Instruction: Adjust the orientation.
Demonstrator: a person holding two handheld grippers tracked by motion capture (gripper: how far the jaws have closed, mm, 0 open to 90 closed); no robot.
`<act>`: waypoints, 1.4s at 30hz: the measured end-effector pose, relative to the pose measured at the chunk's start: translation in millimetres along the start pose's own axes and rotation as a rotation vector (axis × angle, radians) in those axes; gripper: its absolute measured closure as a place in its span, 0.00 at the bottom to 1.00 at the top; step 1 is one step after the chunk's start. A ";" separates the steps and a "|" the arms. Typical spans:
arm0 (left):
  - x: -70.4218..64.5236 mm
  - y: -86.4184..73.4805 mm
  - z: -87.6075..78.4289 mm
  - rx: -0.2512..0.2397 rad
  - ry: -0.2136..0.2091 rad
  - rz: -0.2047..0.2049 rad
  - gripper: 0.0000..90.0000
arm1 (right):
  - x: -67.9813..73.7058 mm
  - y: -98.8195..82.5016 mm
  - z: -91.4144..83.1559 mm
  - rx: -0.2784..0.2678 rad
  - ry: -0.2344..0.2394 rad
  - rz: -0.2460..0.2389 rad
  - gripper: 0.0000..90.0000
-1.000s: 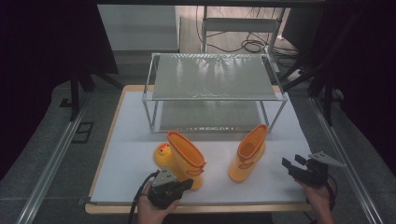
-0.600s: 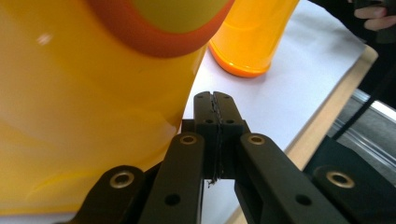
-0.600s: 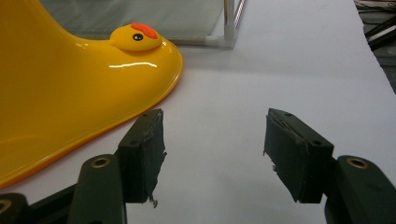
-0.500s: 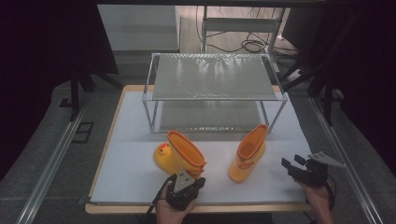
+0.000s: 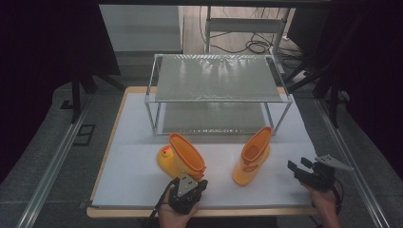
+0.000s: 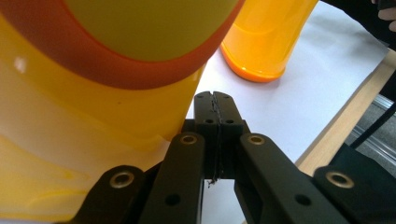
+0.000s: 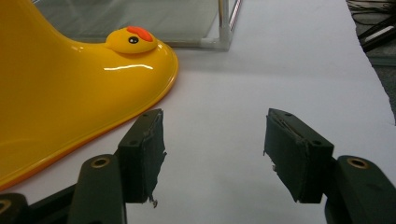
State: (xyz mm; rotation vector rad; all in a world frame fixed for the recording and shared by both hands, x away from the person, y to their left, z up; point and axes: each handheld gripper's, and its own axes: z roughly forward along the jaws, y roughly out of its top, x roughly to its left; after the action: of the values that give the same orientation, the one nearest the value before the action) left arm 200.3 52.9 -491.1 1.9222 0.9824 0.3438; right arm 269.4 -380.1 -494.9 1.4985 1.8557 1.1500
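Two yellow rubber boots with orange rims stand on the white table top. The left boot (image 5: 183, 159) has a duck face on its toe; the right boot (image 5: 252, 154) stands upright beside it. My left gripper (image 5: 190, 184) sits just in front of the left boot, and its jaws (image 6: 215, 100) are shut with nothing between them, close beside that boot's shaft (image 6: 93, 116). The right boot's base (image 6: 261, 42) is farther off. My right gripper (image 5: 298, 166) rests to the right of the right boot, open (image 7: 215, 140) and empty, with the duck-faced toe (image 7: 130, 51) ahead on its left.
A two-level metal rack (image 5: 218, 78) with mesh shelves stands behind the boots; one leg (image 7: 225, 23) shows in the right gripper view. The wooden table edge (image 5: 138, 211) runs along the front. Bare white surface (image 5: 128, 161) lies left of the boots.
My left gripper has moved to the right and slightly forward, ending up close to the left boot's shaft. The right gripper and both boots have stayed put.
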 end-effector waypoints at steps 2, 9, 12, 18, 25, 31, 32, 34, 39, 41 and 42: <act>3.4 -2.5 -4.9 -0.001 -0.002 -0.007 1.00 | -0.2 0.0 0.3 -0.001 0.001 0.001 0.41; 15.9 -12.7 -24.1 0.000 -0.003 -0.032 1.00 | -0.8 -0.1 0.6 0.001 0.001 0.004 0.41; 22.5 -17.5 -32.9 -0.003 0.006 -0.042 1.00 | -0.9 -0.4 1.0 0.000 0.000 0.005 0.41; 37.2 -25.8 -48.0 -0.016 0.024 -0.075 1.00 | -2.5 -0.7 0.7 0.003 -0.005 0.006 0.41; 53.5 -33.6 -63.0 -0.034 0.049 -0.120 1.00 | -3.5 -1.3 1.0 0.006 -0.006 0.009 0.41; 71.6 -39.2 -74.9 -0.050 0.081 -0.168 1.00 | -4.3 -1.3 1.1 0.008 -0.007 0.014 0.42; 74.2 -39.8 -76.3 -0.053 0.087 -0.177 1.00 | -4.4 -1.3 1.4 0.009 -0.006 0.012 0.42; 78.2 -40.3 -78.5 -0.054 0.099 -0.190 1.00 | -3.9 -1.4 2.2 0.011 -0.004 0.012 0.42; 86.8 -40.8 -81.7 -0.059 0.121 -0.210 1.00 | -3.2 -1.5 3.4 0.013 0.000 0.015 0.42; 88.6 -40.4 -82.3 -0.058 0.124 -0.215 1.00 | -3.6 -1.6 3.8 0.013 0.000 0.017 0.42; 89.1 -40.2 -82.6 -0.056 0.127 -0.213 1.00 | -3.9 -1.5 3.7 0.014 0.000 0.019 0.42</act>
State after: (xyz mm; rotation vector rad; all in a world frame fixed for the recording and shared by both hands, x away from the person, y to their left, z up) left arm 189.3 180.4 -493.3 1.7433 1.2368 0.3689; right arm 272.6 -382.8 -498.6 1.5272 1.8563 1.1481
